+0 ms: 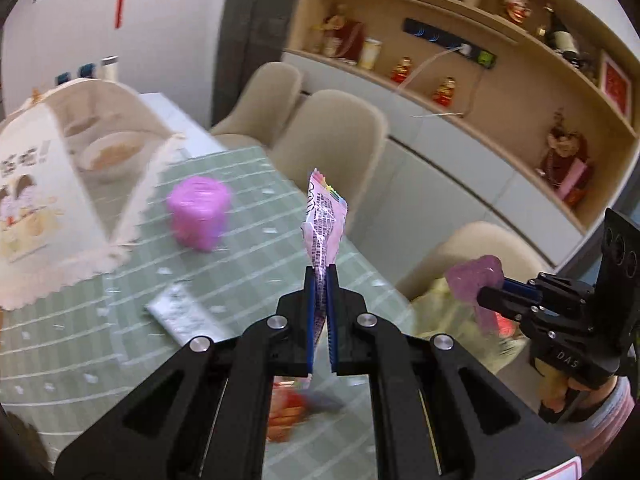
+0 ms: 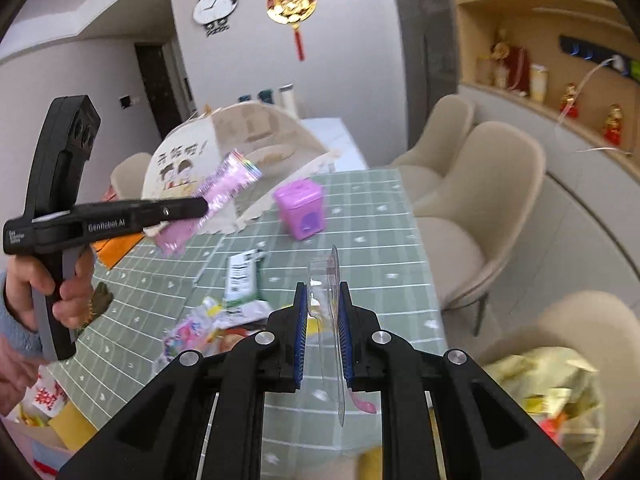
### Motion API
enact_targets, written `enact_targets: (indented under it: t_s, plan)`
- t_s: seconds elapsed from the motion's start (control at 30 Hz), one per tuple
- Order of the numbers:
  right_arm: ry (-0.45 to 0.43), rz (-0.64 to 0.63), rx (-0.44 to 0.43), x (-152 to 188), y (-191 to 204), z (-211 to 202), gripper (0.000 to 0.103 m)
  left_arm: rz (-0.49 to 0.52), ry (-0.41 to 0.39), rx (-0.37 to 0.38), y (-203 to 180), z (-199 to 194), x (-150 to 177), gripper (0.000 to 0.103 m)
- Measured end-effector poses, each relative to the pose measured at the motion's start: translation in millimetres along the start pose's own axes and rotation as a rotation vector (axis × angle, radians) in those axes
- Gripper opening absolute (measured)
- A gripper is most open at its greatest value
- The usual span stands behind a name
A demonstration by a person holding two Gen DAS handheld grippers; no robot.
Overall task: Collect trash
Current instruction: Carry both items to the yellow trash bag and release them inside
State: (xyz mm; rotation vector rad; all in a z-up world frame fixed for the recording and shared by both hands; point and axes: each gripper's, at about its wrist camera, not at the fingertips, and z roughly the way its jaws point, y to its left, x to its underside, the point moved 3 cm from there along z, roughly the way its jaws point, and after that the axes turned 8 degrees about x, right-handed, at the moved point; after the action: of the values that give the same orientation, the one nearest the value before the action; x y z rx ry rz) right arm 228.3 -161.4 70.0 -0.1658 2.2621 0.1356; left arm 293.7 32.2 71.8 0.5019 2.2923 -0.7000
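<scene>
My left gripper is shut on a pink printed wrapper and holds it upright above the green checked table; it shows from the side in the right wrist view with the wrapper sticking out. My right gripper is shut on a clear plastic blister pack over the table's near edge. In the left wrist view the right gripper holds that pack above a yellowish bag. More wrappers lie on the table.
A pink container stands mid-table beside a mesh food cover over dishes. Beige chairs line the table's right side, with shelves behind. A yellowish trash bag sits at the lower right. A silver wrapper lies flat.
</scene>
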Motion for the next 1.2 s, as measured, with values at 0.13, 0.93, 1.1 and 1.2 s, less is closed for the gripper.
enact_targets:
  t_s: [0.13, 0.93, 1.1, 1.2]
  plan:
    - [-0.031, 0.02, 0.089, 13, -56, -32, 0.015, 0.008, 0.031, 0.053, -63, 38, 6, 0.005]
    - [0.014, 0.256, 0.259, 97, -274, -75, 0.015, -0.019, 0.314, 0.312, -276, 260, 65, 0.024]
    - [0.035, 0.26, 0.218, 102, -276, -57, 0.015, -0.021, 0.321, 0.266, -271, 257, 63, 0.033]
    - [0.062, 0.251, 0.197, 109, -273, -44, 0.015, -0.016, 0.283, 0.228, -264, 241, 60, 0.033]
